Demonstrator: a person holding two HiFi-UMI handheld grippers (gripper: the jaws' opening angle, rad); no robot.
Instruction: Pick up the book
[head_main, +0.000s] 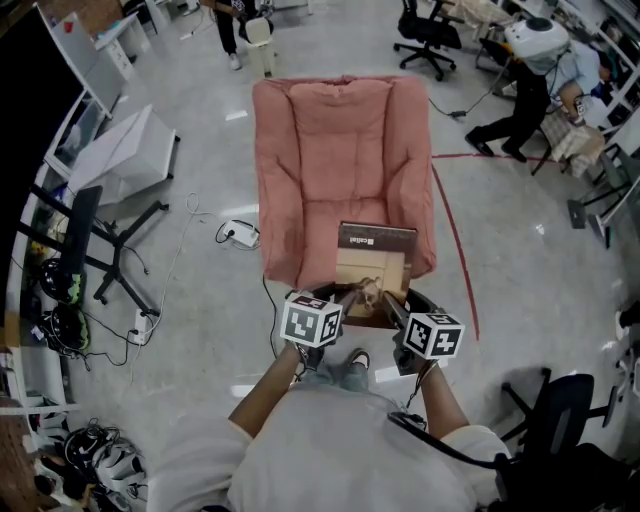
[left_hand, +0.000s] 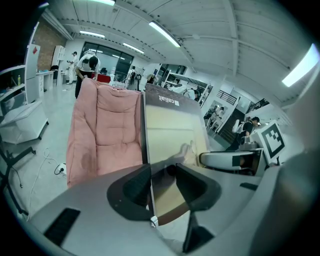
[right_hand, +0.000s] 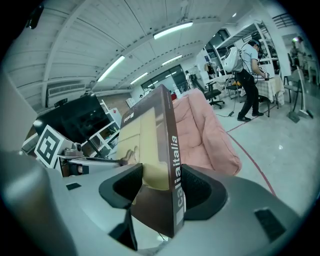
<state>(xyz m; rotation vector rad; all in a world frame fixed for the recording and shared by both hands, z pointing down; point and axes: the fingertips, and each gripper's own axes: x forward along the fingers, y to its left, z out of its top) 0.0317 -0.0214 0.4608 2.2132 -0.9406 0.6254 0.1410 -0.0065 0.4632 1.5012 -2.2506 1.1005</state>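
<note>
Holdings, largest first:

- Grey polished floor (head_main: 200, 330): stretching across the whole workshop, with a red line (head_main: 455, 250) running along it just right of the seat.
- Pink padded armchair (head_main: 340, 160): standing open in the middle, its back lying away from the wearer.
- White desk (head_main: 120, 150): sitting well to the left of the armchair.
- Person (head_main: 530, 80): bending over at the far right, well apart from the armchair.
- Book (head_main: 372, 265): tan cover with a brown band and white lettering. It is hanging over the armchair's near right edge, gripped at its near end from both sides. It may be that its far end is resting on the cushion; the head view is not settling this.
- Left gripper (left_hand: 159, 182): clamping the book's near left corner. The book is standing between the pads and appears to be pinched there.
- Right gripper (right_hand: 162, 185): pinching the book at its lettered spine, both pads pressing against it.
- White power strip (head_main: 240, 235): lying on the floor just left of the armchair, its cable trailing away.
</note>
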